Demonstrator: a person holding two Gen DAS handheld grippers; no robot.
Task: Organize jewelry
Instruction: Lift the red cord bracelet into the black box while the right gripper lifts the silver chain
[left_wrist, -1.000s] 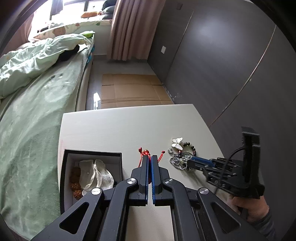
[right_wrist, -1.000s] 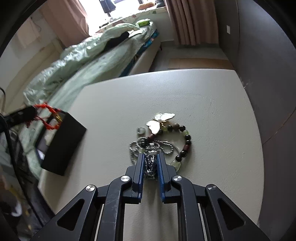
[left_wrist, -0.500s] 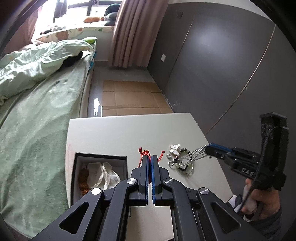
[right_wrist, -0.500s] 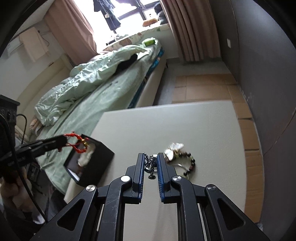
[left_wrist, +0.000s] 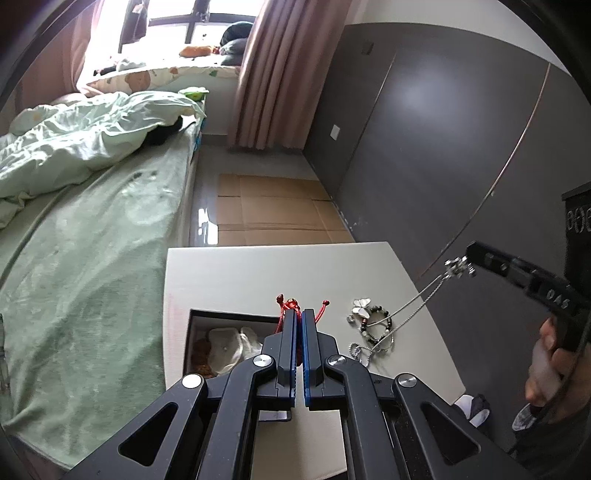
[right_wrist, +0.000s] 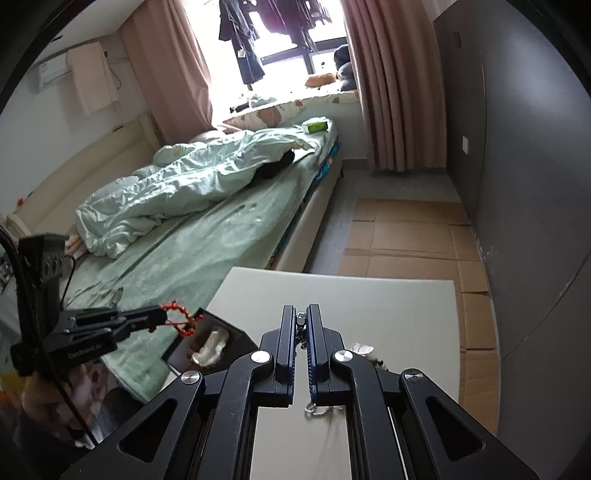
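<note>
My left gripper (left_wrist: 299, 314) is shut on a red cord bracelet (left_wrist: 290, 305) and holds it above the far edge of the open black jewelry box (left_wrist: 207, 317); it also shows in the right wrist view (right_wrist: 162, 316). My right gripper (right_wrist: 301, 310) is shut on the pendant of a silver chain necklace (left_wrist: 417, 301) and holds it high. The chain hangs taut down to a coil (left_wrist: 360, 350) on the white table (left_wrist: 258, 273). A beaded bracelet (left_wrist: 376, 326) and a butterfly charm (left_wrist: 361, 306) lie beside it.
The box (right_wrist: 214, 341) holds pale shell-like pieces (left_wrist: 225, 347) and brown beads. A bed with a green cover (left_wrist: 92, 240) runs along the table's left. A grey wall (left_wrist: 443, 147) stands to the right. Cardboard sheets (left_wrist: 273, 210) cover the floor beyond the table.
My right gripper has risen far above the table with the necklace pendant, pulling the chain up and taut. My left gripper has also lifted, still shut on the red bracelet.
</note>
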